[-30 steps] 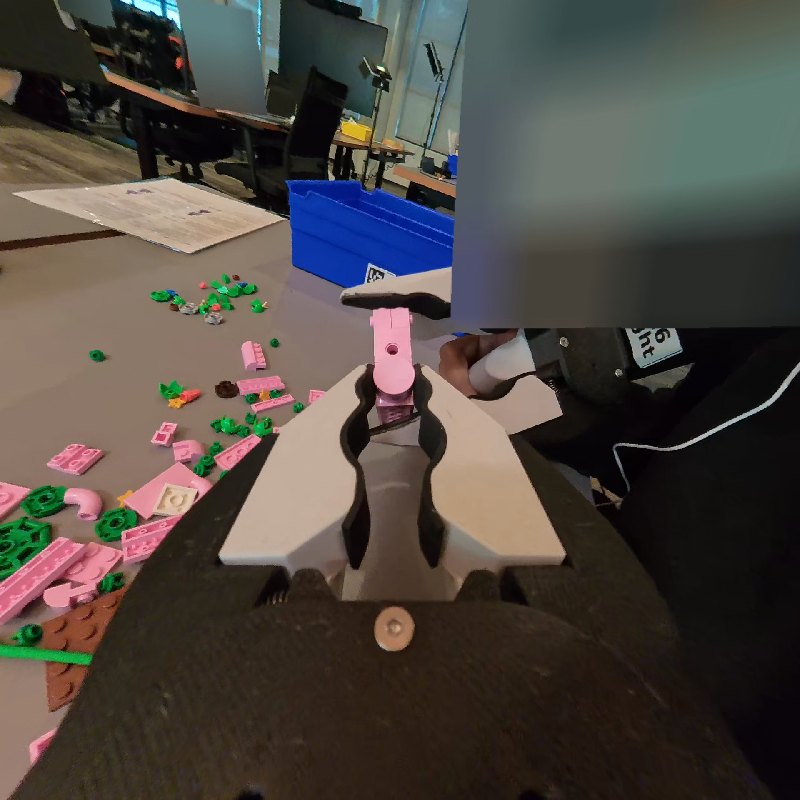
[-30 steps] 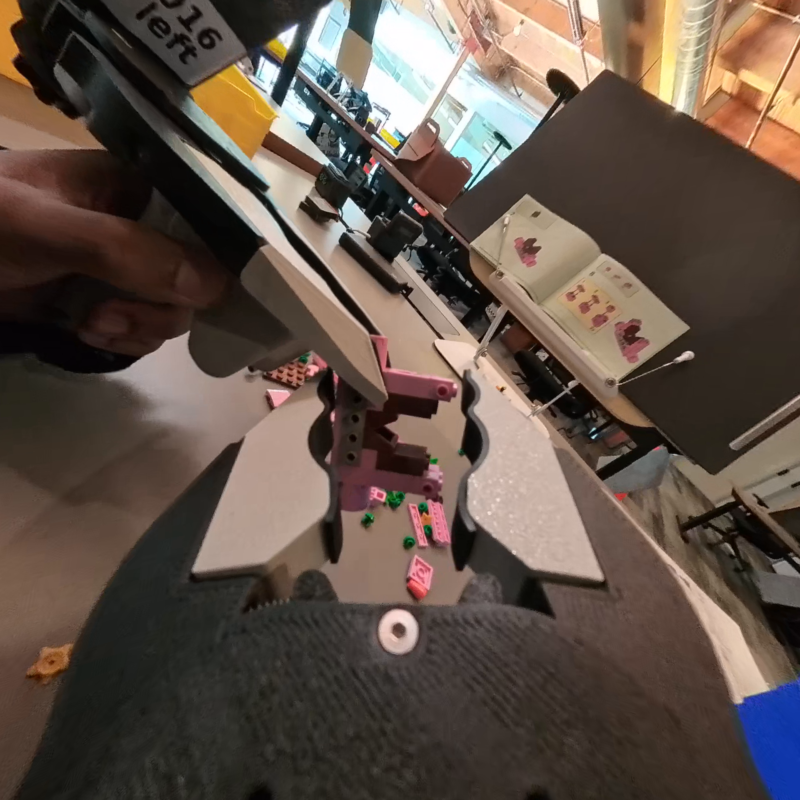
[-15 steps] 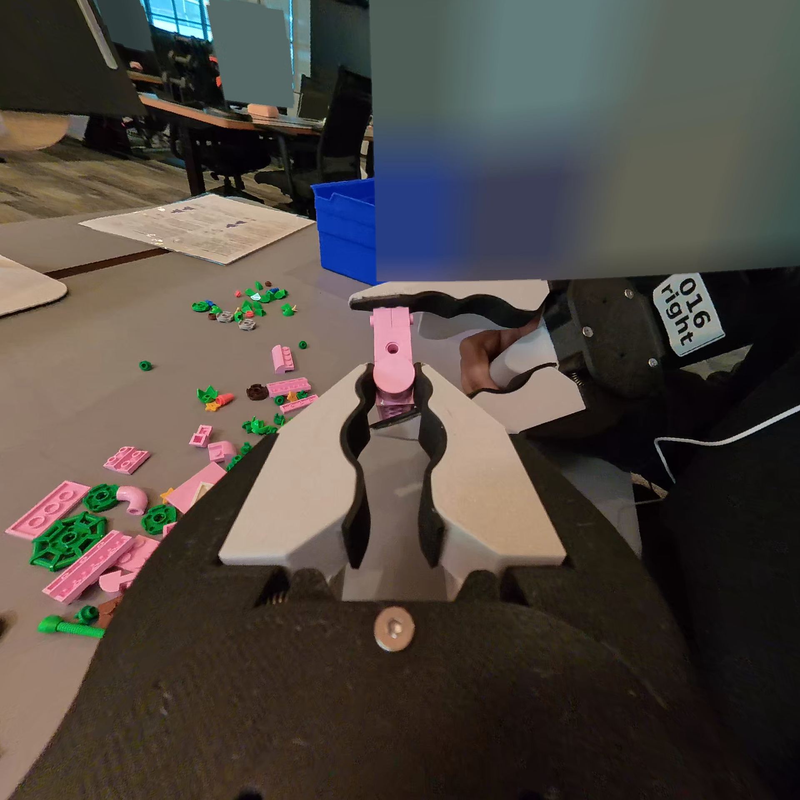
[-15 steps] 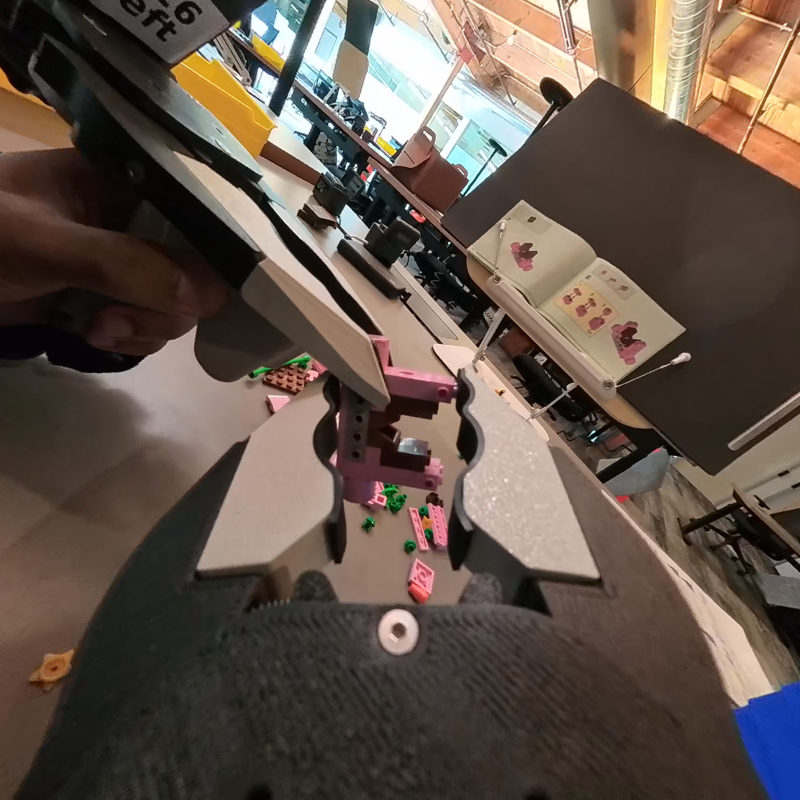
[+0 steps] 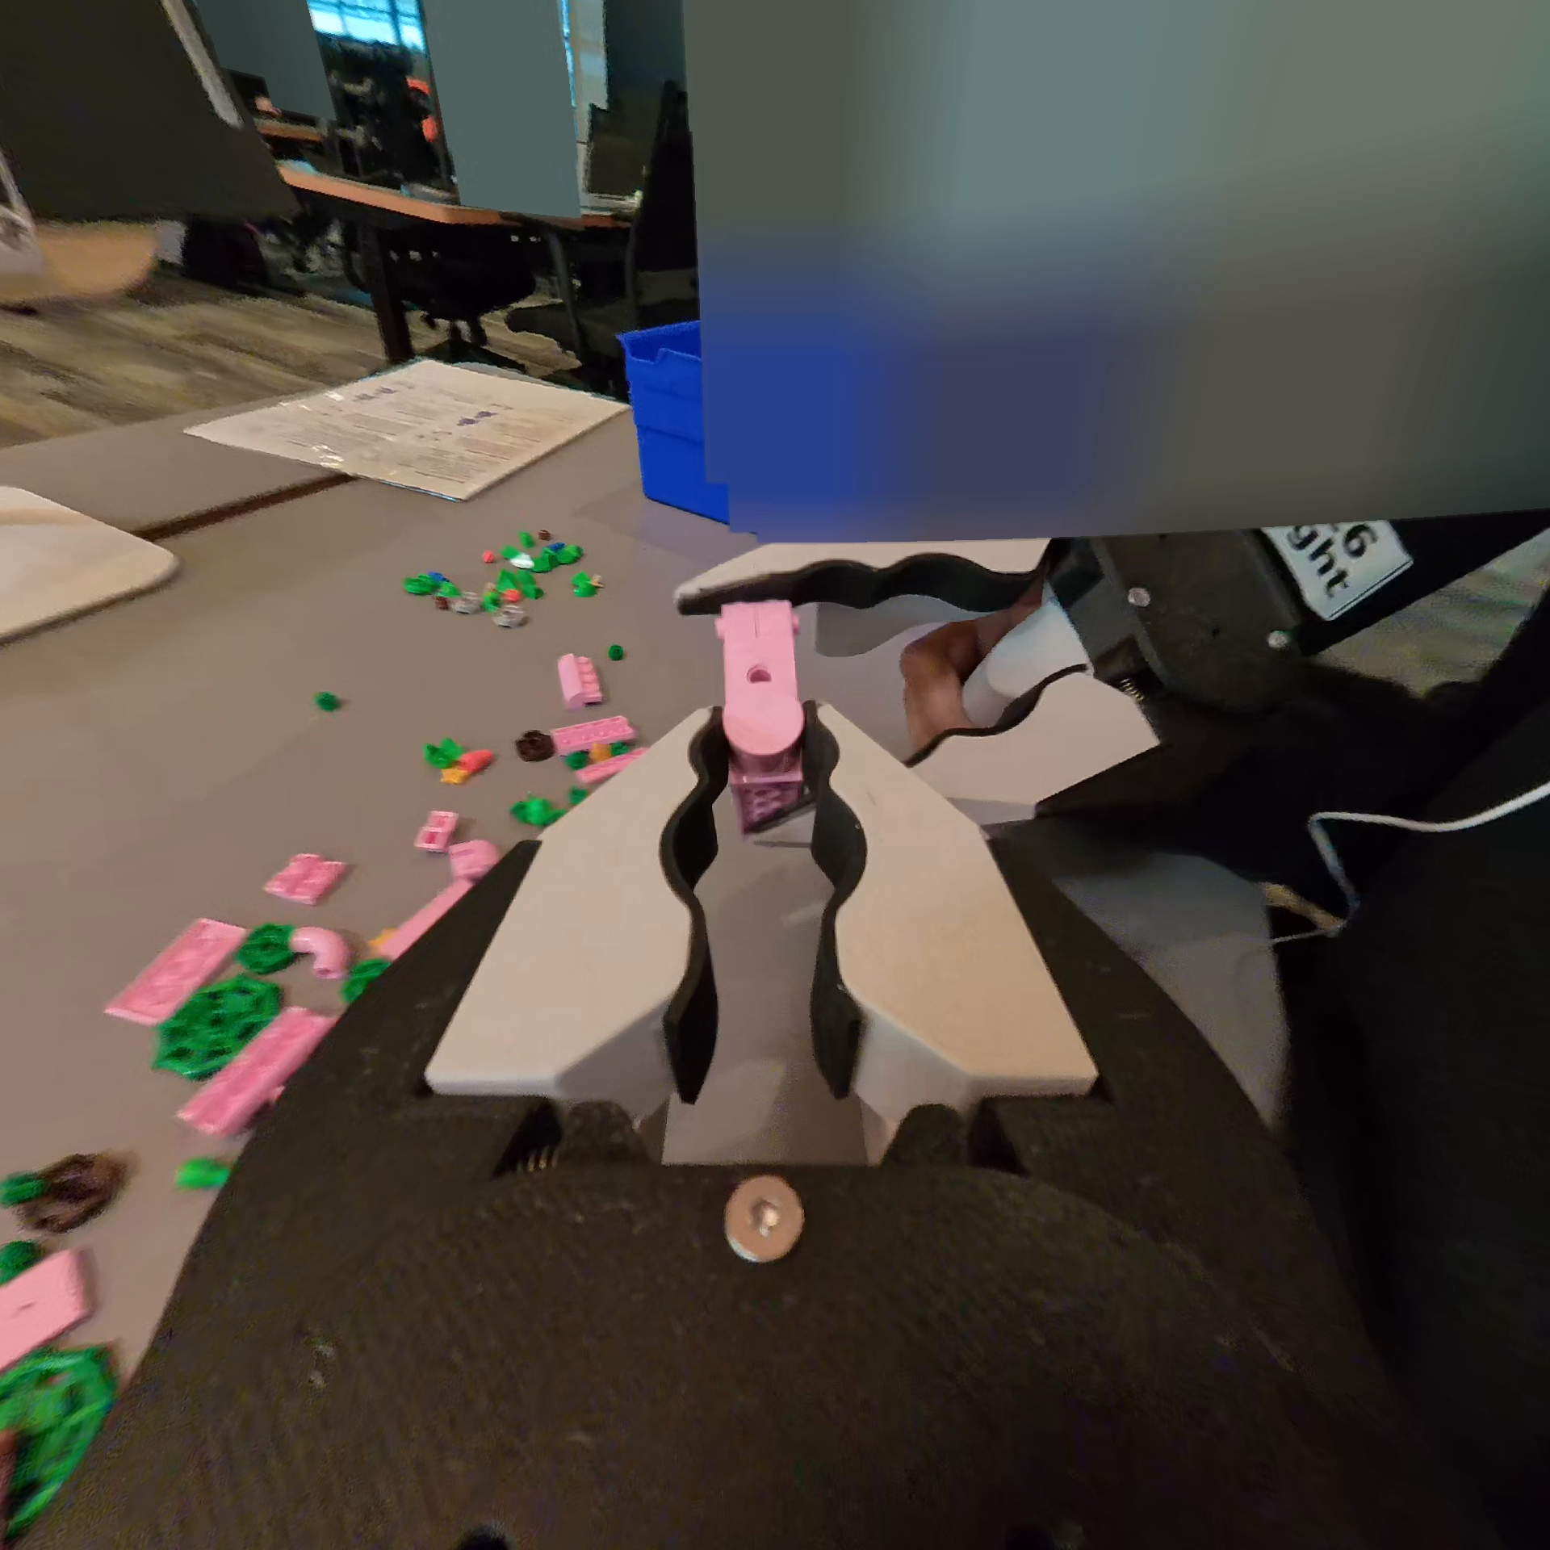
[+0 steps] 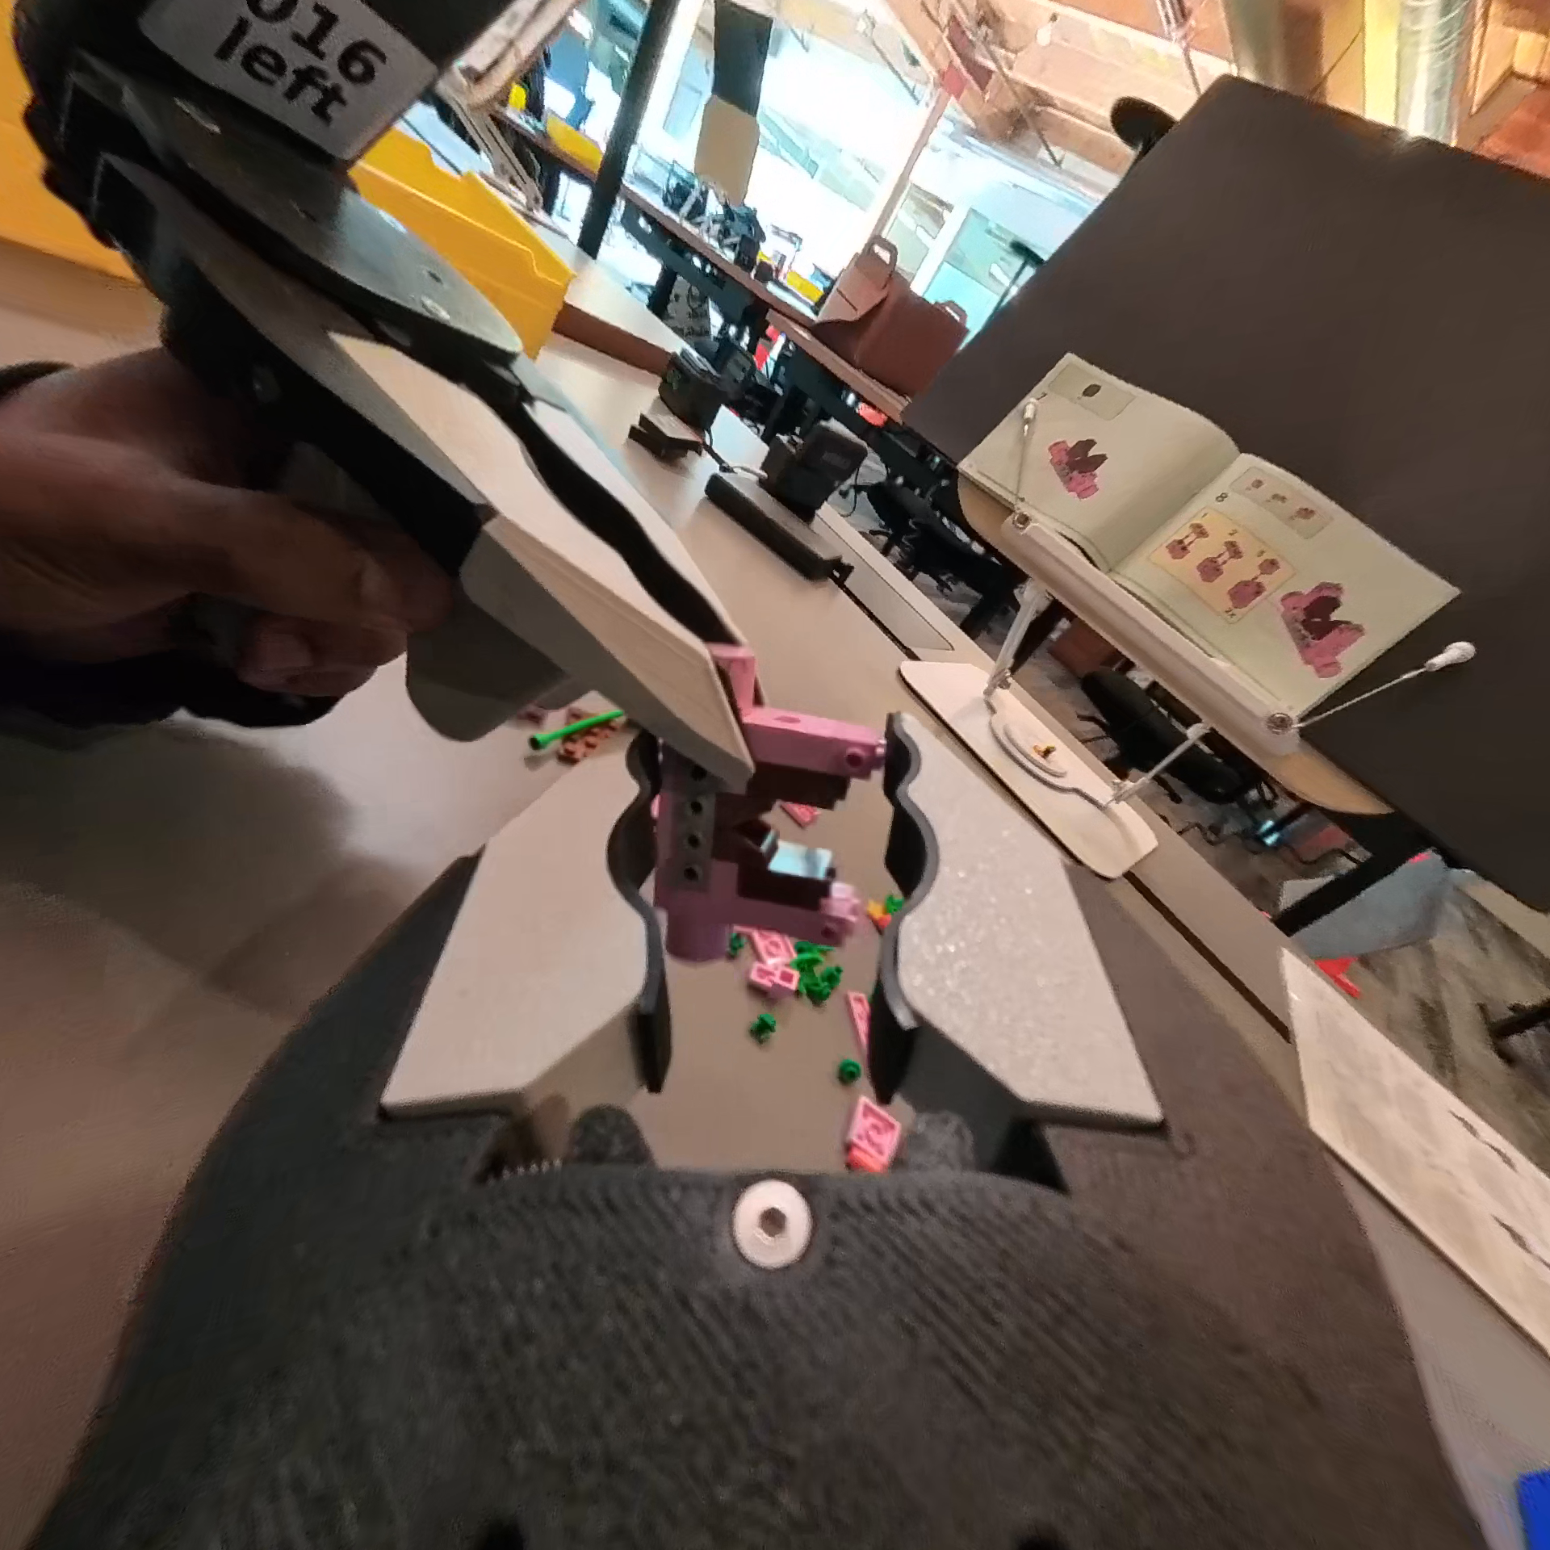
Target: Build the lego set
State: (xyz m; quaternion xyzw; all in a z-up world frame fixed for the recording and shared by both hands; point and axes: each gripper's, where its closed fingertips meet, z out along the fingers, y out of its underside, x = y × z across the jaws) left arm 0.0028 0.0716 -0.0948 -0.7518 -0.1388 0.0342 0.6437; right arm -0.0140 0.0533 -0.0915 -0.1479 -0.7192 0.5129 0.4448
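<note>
A pink and brown lego assembly [image 5: 759, 671] is held up above the grey table. My left gripper [image 5: 759, 721] is shut on its lower pink part. In the right wrist view the assembly [image 6: 738, 872] spans the gap between the fingertips of my right gripper [image 6: 763, 755], touching both, and the left gripper [image 6: 713, 713] comes in from the upper left. In the left wrist view the right gripper's upper finger [image 5: 881, 555] rests on top of the pink piece. Its lower fingertip is hidden behind my left gripper.
Loose pink, green and brown pieces [image 5: 293, 964] are scattered on the table [image 5: 126, 755] to the left. A blue bin [image 5: 671, 419] and a printed sheet [image 5: 411, 419] lie beyond. An open instruction booklet [image 6: 1199, 537] sits on a stand; a yellow bin [image 6: 470, 226] is behind. The tips of both grippers are at nearly the same place.
Both grippers have shifted together with the assembly between them, so the background has slid in both views. Their hold on the assembly looks the same.
</note>
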